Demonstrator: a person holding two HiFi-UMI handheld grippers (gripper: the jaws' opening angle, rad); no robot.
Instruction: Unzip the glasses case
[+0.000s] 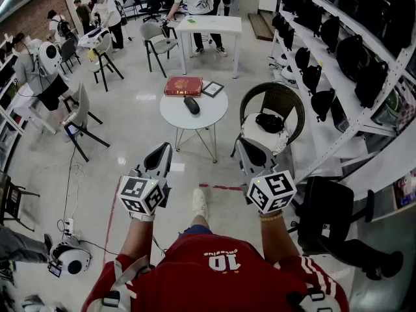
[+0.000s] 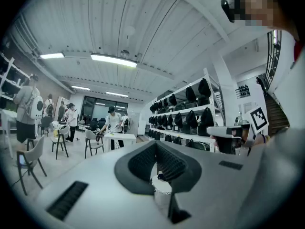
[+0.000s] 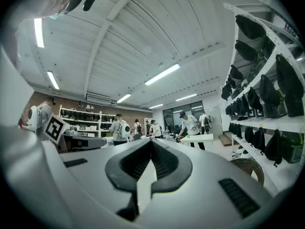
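The black glasses case [image 1: 191, 104] lies on a small round white table [image 1: 177, 117] ahead of me in the head view, its zip too small to make out. My left gripper [image 1: 165, 149] and right gripper [image 1: 241, 144] are held level side by side, well short of the table and touching nothing. Both are shut with nothing between the jaws. In the left gripper view the closed fingertips [image 2: 155, 144] point toward the table, and a small dark shape [image 2: 160, 176], probably the case, shows below them. The right gripper [image 3: 151, 142] also has its pads together.
A red book [image 1: 183, 86] and a small framed picture [image 1: 212, 89] share the round table. A wicker chair [image 1: 280, 90] holding a black bag [image 1: 269, 122] stands to its right. Shelves of black bags [image 1: 338, 57] line the right wall. People, chairs and a white table [image 1: 208, 25] stand farther back.
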